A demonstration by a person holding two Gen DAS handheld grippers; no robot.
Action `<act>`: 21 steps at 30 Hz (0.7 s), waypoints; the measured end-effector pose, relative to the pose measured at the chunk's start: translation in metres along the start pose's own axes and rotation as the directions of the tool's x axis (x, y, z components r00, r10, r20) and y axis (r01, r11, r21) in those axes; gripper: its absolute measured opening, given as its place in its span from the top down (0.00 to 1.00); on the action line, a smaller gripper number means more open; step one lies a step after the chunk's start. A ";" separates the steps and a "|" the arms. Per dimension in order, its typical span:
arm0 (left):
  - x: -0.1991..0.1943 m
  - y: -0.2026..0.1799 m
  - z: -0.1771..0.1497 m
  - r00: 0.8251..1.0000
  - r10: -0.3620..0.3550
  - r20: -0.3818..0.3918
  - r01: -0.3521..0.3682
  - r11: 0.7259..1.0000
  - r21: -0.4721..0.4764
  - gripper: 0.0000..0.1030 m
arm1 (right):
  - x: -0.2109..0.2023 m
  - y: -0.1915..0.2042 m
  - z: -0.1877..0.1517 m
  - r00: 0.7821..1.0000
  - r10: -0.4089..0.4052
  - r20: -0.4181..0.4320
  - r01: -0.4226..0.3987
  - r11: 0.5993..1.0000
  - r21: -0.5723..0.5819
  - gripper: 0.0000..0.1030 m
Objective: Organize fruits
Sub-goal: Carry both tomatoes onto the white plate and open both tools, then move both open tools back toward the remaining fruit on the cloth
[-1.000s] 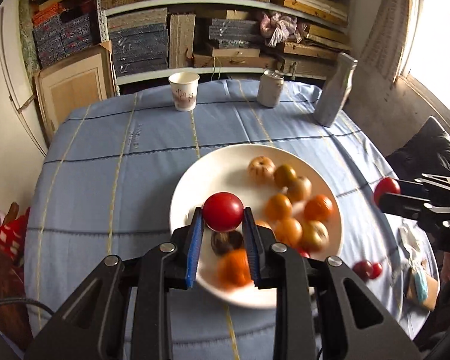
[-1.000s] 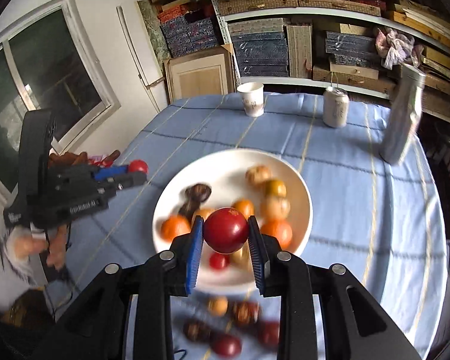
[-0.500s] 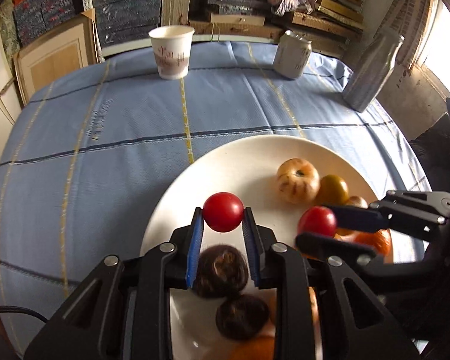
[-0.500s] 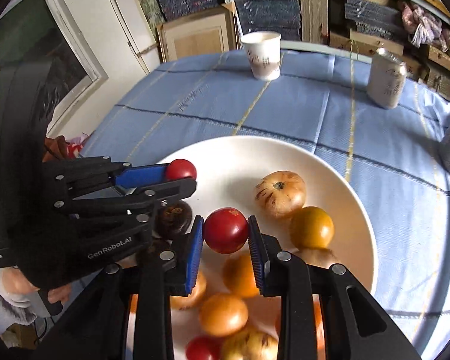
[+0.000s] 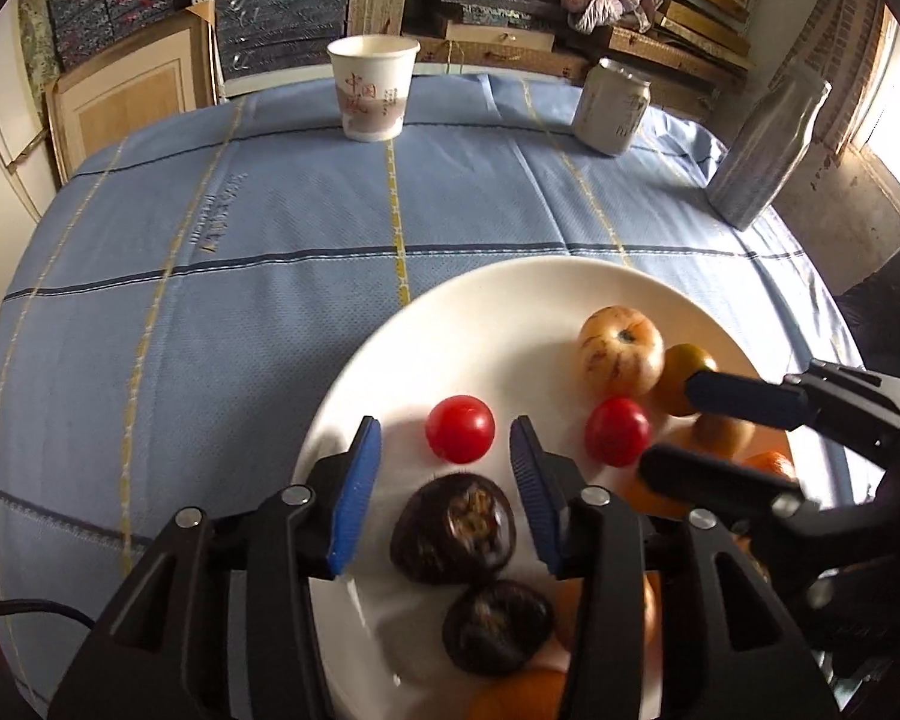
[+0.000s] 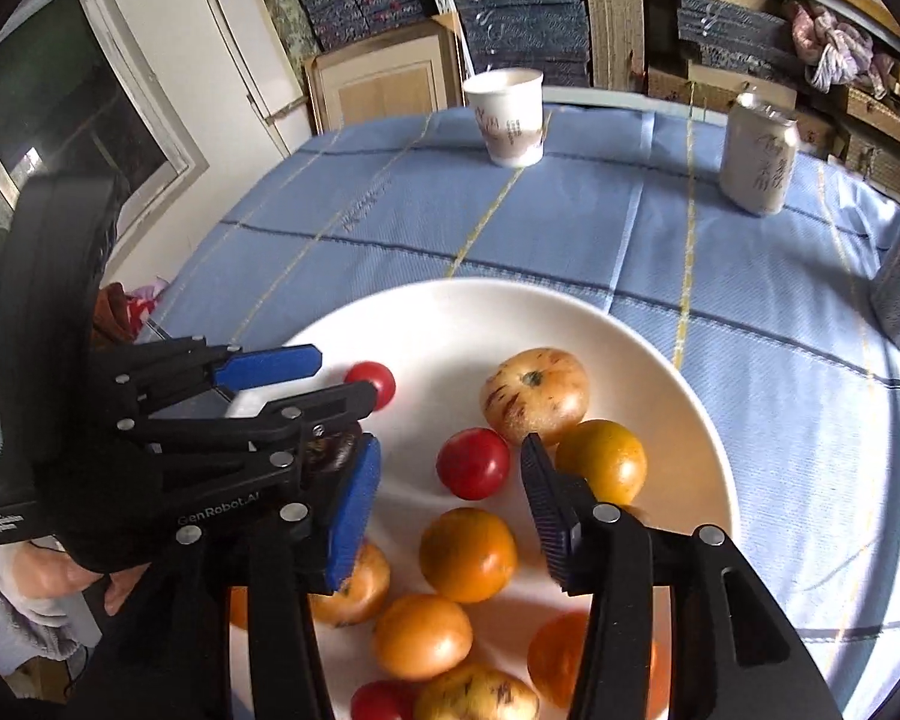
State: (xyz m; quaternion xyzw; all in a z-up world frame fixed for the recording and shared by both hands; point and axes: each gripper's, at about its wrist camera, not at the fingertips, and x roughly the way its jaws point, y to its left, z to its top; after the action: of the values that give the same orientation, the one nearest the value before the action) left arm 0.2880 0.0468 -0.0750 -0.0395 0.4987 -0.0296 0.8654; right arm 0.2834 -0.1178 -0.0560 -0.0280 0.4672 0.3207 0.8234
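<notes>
A white plate (image 5: 498,312) (image 6: 660,372) on the blue tablecloth holds orange, pale, dark and red fruits. In the left wrist view my left gripper (image 5: 446,438) is opening; a red tomato (image 5: 460,428) lies on the plate between its blue pads, free of both. In the right wrist view my right gripper (image 6: 450,462) is opening too; a second red tomato (image 6: 473,462) rests on the plate between its pads, untouched. The right gripper also shows in the left view (image 5: 672,420), with that second red tomato (image 5: 618,432) at its tips. Two dark fruits (image 5: 453,528) lie under the left gripper.
A paper cup (image 5: 373,87) (image 6: 510,117), a can (image 5: 612,105) (image 6: 759,159) and a grey bottle (image 5: 762,150) stand at the table's far side. Shelves with stacked boxes rise behind. A person's hand (image 6: 60,576) holds the left gripper.
Both grippers came down over the plate with a red tomato each, then their jaws parted. Both tomatoes now lie on the plate, no longer pinched.
</notes>
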 end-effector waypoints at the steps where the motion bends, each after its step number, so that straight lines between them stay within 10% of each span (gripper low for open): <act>1: -0.006 -0.001 -0.002 1.000 -0.001 0.006 0.001 1.000 -0.003 0.52 | -0.007 0.001 -0.001 1.000 -0.003 0.012 0.003 1.000 0.001 0.51; 11: -0.076 -0.033 -0.079 0.999 -0.047 0.014 0.046 0.998 0.050 0.36 | -0.092 0.008 -0.054 0.994 -0.041 0.098 0.038 0.999 0.038 0.38; 21: -0.084 -0.104 -0.178 0.988 -0.106 -0.114 0.129 0.967 0.221 0.31 | -0.128 -0.012 -0.168 0.994 -0.112 -0.010 0.112 0.975 0.190 0.27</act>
State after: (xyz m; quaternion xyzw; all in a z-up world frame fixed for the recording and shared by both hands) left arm 0.0905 -0.0562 -0.0812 0.0319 0.5319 -0.1397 0.8346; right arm 0.1179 -0.2493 -0.0520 0.0244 0.4930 0.2278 0.8393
